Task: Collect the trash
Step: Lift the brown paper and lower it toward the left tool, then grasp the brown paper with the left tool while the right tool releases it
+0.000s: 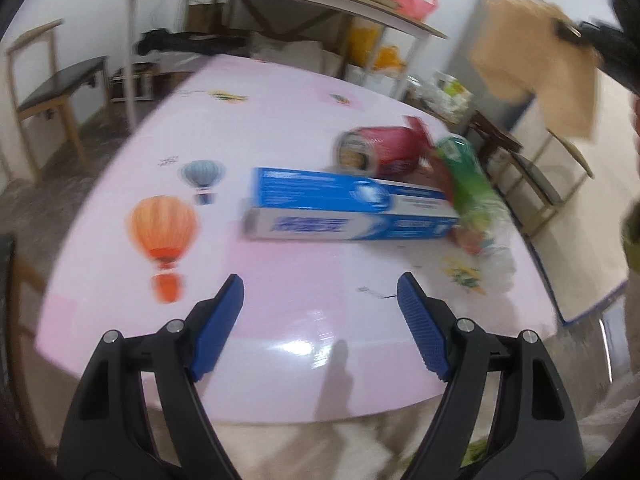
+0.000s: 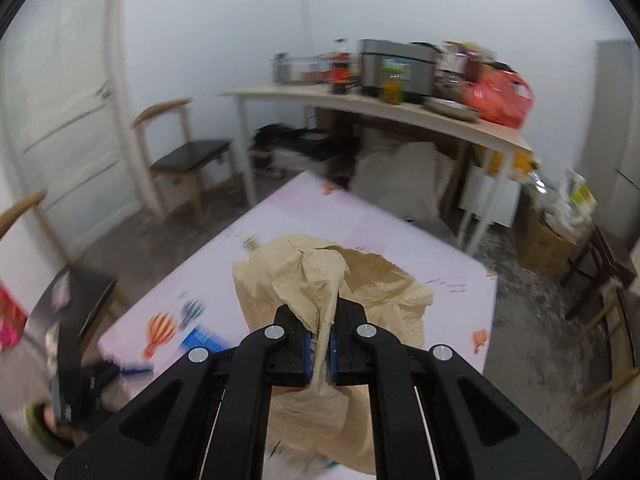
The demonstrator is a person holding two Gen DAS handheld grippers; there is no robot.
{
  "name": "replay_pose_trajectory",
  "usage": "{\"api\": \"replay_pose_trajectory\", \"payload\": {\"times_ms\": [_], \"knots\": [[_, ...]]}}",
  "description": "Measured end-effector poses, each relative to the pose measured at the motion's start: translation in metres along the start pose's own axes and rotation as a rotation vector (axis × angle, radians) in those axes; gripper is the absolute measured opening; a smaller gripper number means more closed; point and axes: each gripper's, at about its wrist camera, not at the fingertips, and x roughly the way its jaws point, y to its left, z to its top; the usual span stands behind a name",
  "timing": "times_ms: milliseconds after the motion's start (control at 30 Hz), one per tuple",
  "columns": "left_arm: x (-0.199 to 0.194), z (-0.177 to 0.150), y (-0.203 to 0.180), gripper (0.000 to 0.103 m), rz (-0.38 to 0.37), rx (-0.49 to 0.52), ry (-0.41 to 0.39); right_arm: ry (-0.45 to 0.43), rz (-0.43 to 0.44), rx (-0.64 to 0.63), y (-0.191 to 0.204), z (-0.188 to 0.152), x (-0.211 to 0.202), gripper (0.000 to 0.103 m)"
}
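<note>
While the right gripper (image 2: 320,344) pinches a crumpled brown bag (image 2: 320,280) above the table (image 2: 360,232), the left gripper (image 1: 320,292) hangs wide open with nothing between its pads.

Right jaws are closed tight on a gathered fold of the bag; the rest of the paper billows ahead of and below the fingers, clear of the pink tablecloth. From the left wrist view the same bag (image 1: 536,68) hangs high and to the right, off the table. Ahead of the left gripper lies a blue box (image 1: 348,204) flat on the cloth; just behind it a red can (image 1: 380,152) on its side, and a green bottle (image 1: 472,192) touching the box's right end. Blur softens all of these.
</note>
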Motion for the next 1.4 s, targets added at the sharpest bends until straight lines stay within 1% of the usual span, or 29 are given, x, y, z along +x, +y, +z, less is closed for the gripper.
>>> {"api": "replay_pose_trajectory", "payload": {"times_ms": [67, 133, 200, 300, 400, 467, 567, 700, 767, 800, 833, 867, 900, 933, 1000, 1100, 1167, 1267, 1300, 1333, 1400], "knots": [[-0.009, 0.000, 0.013, 0.075, 0.042, -0.027, -0.014, 0.055, 0.040, -0.041, 0.020, -0.015, 0.000, 0.006], [-0.020, 0.000, 0.026, 0.075, 0.078, -0.052, -0.034, 0.136, 0.094, -0.073, 0.041, -0.032, 0.005, 0.006], [-0.032, 0.000, 0.036, 0.075, 0.108, -0.068, -0.069, 0.228, 0.148, -0.072, 0.058, -0.051, 0.017, 0.006], [-0.052, 0.001, 0.042, 0.075, 0.140, -0.057, -0.131, 0.357, 0.240, -0.011, 0.077, -0.081, 0.040, 0.006], [-0.067, 0.002, 0.038, 0.075, 0.127, -0.036, -0.174, 0.432, 0.316, 0.106, 0.087, -0.107, 0.065, 0.006], [-0.070, 0.002, 0.036, 0.075, 0.089, -0.035, -0.180, 0.435, 0.319, 0.184, 0.090, -0.118, 0.082, 0.006], [-0.066, -0.001, 0.033, 0.075, 0.048, -0.037, -0.169, 0.439, 0.339, 0.310, 0.086, -0.130, 0.108, 0.006], [-0.050, -0.007, 0.037, 0.075, -0.046, -0.069, -0.130, 0.470, 0.367, 0.446, 0.085, -0.147, 0.137, 0.007], [-0.039, -0.011, 0.041, 0.075, -0.067, -0.099, -0.103, 0.475, 0.372, 0.487, 0.083, -0.149, 0.144, 0.008], [-0.035, -0.013, 0.043, 0.075, -0.066, -0.110, -0.091, 0.464, 0.382, 0.494, 0.082, -0.147, 0.144, 0.011], [-0.029, -0.015, 0.045, 0.075, -0.064, -0.123, -0.078, 0.447, 0.385, 0.493, 0.083, -0.144, 0.143, 0.022], [-0.024, -0.016, 0.047, 0.075, -0.062, -0.132, -0.067, 0.411, 0.376, 0.485, 0.083, -0.140, 0.137, 0.030], [-0.020, -0.018, 0.048, 0.075, -0.056, -0.140, -0.059, 0.379, 0.361, 0.473, 0.083, -0.136, 0.132, 0.041], [-0.017, -0.020, 0.049, 0.075, -0.054, -0.143, -0.055, 0.360, 0.354, 0.463, 0.081, -0.133, 0.130, 0.043], [-0.011, -0.022, 0.048, 0.075, -0.056, -0.145, -0.044, 0.321, 0.341, 0.442, 0.079, -0.129, 0.123, 0.044], [-0.007, -0.025, 0.043, 0.075, -0.053, -0.131, -0.033, 0.290, 0.308, 0.430, 0.073, -0.126, 0.113, 0.044], [-0.005, -0.026, 0.039, 0.075, -0.042, -0.114, -0.030, 0.283, 0.288, 0.405, 0.072, -0.128, 0.106, 0.044], [-0.004, -0.027, 0.035, 0.075, 0.001, -0.090, -0.026, 0.308, 0.259, 0.348, 0.076, -0.136, 0.096, 0.044], [-0.003, -0.027, 0.033, 0.075, 0.021, -0.081, -0.026, 0.326, 0.243, 0.329, 0.079, -0.141, 0.093, 0.040], [-0.003, -0.028, 0.033, 0.075, 0.026, -0.078, -0.025, 0.344, 0.230, 0.317, 0.081, -0.145, 0.094, 0.034], [-0.003, -0.028, 0.034, 0.074, 0.026, -0.084, -0.026, 0.384, 0.192, 0.297, 0.085, -0.156, 0.093, 0.029]]}}
